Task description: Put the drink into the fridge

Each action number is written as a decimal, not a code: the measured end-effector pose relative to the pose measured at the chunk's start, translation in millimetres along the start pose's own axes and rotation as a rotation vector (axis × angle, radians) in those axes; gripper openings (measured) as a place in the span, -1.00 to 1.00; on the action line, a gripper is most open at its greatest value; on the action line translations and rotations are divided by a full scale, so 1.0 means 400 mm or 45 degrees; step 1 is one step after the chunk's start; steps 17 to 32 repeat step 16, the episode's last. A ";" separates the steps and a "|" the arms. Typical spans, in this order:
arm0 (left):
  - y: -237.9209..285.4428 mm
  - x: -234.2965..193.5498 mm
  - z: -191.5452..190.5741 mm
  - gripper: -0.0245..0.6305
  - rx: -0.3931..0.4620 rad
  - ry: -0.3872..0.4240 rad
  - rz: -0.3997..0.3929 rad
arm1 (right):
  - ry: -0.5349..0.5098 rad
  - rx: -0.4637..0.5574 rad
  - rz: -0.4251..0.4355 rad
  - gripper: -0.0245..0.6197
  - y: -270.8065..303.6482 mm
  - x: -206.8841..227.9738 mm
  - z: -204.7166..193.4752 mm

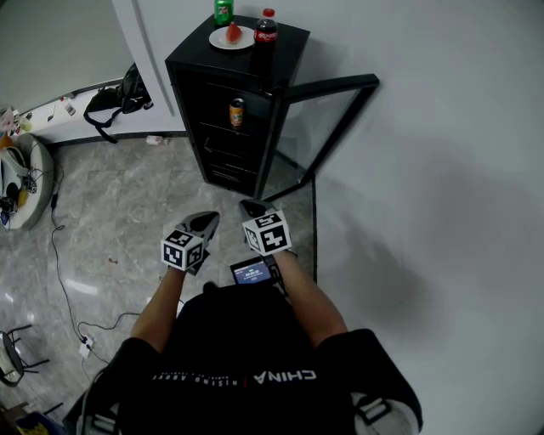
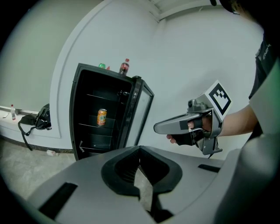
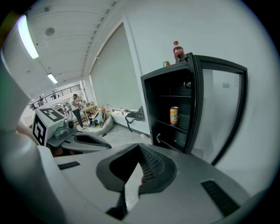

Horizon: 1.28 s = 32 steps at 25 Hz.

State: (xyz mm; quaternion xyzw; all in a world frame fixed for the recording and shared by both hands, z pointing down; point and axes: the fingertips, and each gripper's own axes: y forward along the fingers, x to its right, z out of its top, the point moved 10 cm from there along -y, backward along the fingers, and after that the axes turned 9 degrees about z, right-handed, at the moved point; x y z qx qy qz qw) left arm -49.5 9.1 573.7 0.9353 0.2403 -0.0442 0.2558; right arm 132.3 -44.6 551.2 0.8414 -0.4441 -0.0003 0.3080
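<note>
The black fridge (image 1: pixel 229 102) stands with its glass door (image 1: pixel 319 127) swung open. The left tongs (image 1: pixel 206 219) and right tongs (image 1: pixel 251 205) are held side by side, well apart from the fridge, both fully closed and empty. A cola bottle (image 1: pixel 266 27) stands upright on the fridge top, beside a plate (image 1: pixel 216 41) and a green can (image 1: pixel 223 11). An orange drink can (image 1: pixel 237 112) stands upright inside the fridge, in its upper half.

Head view: high above person, facing steeply down; open fridge (image 1: pixel 223 127) well apart, at frame top.
Left gripper view: low, facing fridge front; right gripper (image 2: pixel 157 127) alongside at right.
Right gripper view: low, angled toward fridge; left gripper (image 3: pixel 100 145) at left.
All three share fridge, shelved orange can (image 1: pixel 237 112), cola bottle (image 1: pixel 266 27) on fridge top.
</note>
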 end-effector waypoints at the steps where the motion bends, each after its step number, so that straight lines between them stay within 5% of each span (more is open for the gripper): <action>1: -0.001 0.000 -0.001 -0.89 -0.006 0.009 0.005 | 0.001 -0.003 0.002 -0.88 0.001 -0.001 -0.001; 32: 0.002 0.004 0.000 -0.89 -0.034 0.049 -0.057 | 0.025 -0.021 0.015 -0.88 0.001 0.001 -0.009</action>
